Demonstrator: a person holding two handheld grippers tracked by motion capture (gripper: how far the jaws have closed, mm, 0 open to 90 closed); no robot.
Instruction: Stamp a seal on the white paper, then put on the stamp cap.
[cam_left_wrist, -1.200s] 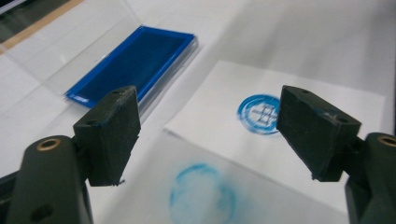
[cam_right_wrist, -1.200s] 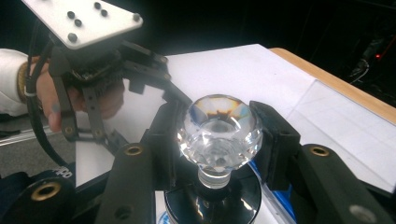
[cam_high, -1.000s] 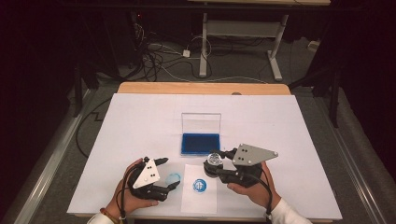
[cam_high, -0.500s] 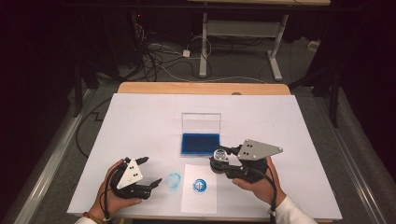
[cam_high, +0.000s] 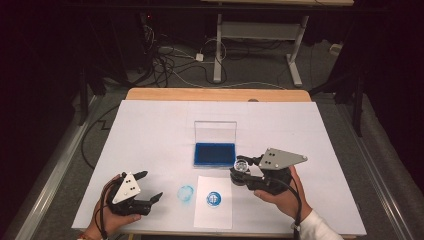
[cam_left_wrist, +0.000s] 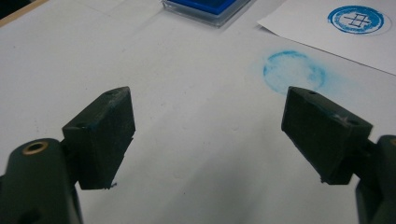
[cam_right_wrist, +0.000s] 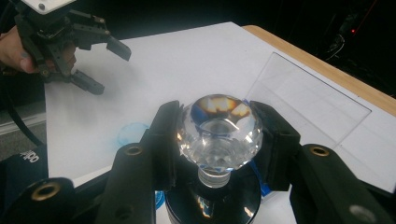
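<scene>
Black jaws of the right gripper (cam_right_wrist: 219, 140) clamp a faceted crystal-knobbed stamp (cam_right_wrist: 219, 133) above the white table (cam_right_wrist: 187, 60), while the left gripper (cam_right_wrist: 100, 65) hangs open beyond, near a clear lid (cam_right_wrist: 308, 107)

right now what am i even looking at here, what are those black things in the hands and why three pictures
A person sits at a table covered in white, holding a hand-held tool with black tongs in each hand. The high view looks down from above; the other two come from cameras riding on each tool, looking along its jaws. The left tongs are open with nothing between them. The right tongs are closed on a stamp with a faceted clear knob. On the table lie an open blue ink pad, a white sheet bearing a round blue stamp print, and a faint blue smudge beside it.
</scene>
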